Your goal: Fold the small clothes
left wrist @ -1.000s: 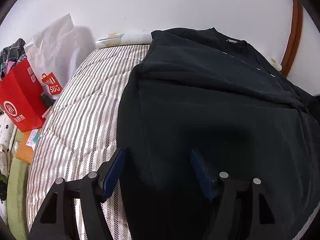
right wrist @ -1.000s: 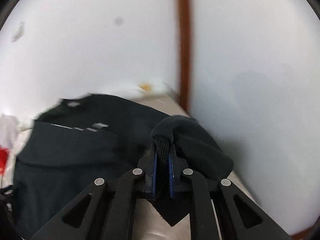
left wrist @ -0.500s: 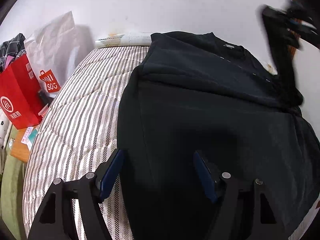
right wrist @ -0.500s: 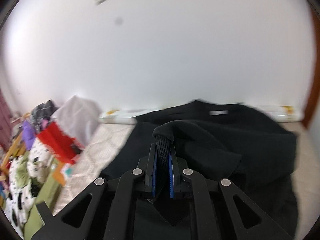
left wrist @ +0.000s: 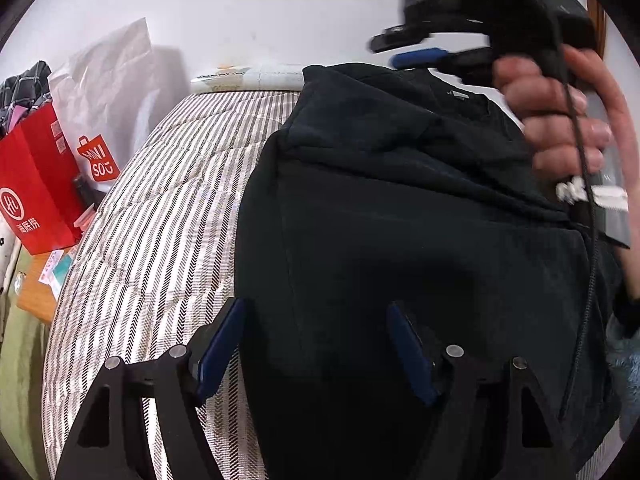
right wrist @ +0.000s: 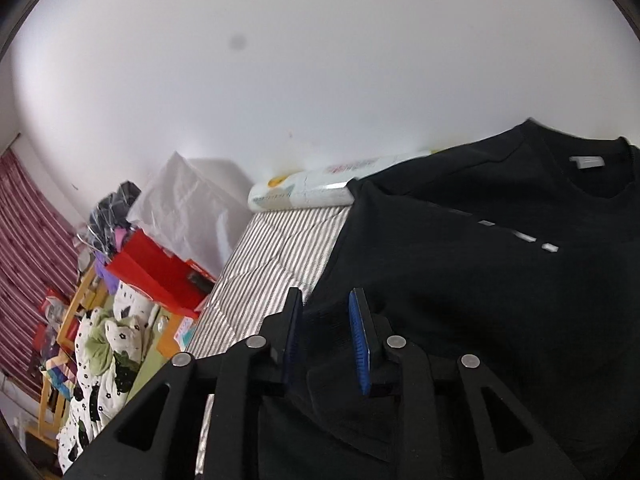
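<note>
Left wrist only: right hand (left wrist: 568,120).

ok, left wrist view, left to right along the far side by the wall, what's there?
red bag → white plastic bag → white roll by the wall → black shirt → person's hand holding the right claw

The black cotton sweatshirt (left wrist: 400,240) runs off the lower frame edge beside the striped quilt (left wrist: 160,220). The motion-blurred right gripper (left wrist: 416,46) above its collar hides its fingertips' spacing.
</note>
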